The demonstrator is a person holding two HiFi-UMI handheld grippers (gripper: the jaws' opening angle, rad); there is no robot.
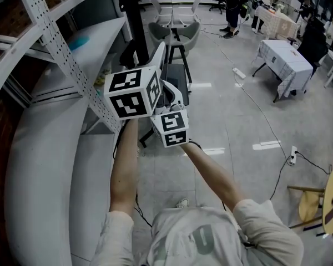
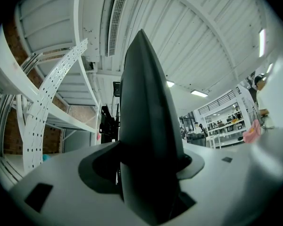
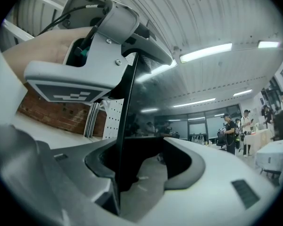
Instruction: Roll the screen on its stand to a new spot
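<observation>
The screen (image 1: 165,71) stands on a black pole stand (image 1: 135,21) and shows edge-on ahead of me, a dark panel with a white rim. My left gripper (image 1: 157,65) is shut on the screen's edge, which fills the left gripper view as a dark blade (image 2: 148,126) between the jaws. My right gripper (image 1: 175,103) is shut on the same edge just below. In the right gripper view the glossy screen (image 3: 179,102) runs up from my right gripper (image 3: 132,168), with the left gripper (image 3: 104,36) clamped above it.
A curved white bench (image 1: 39,165) and a perforated white beam (image 1: 61,49) stand close on the left. Cables (image 1: 266,121) cross the floor to the right. Cloth-covered tables (image 1: 283,60), a grey chair (image 1: 177,29) and people (image 1: 233,4) are farther off. A wooden stool (image 1: 313,204) sits lower right.
</observation>
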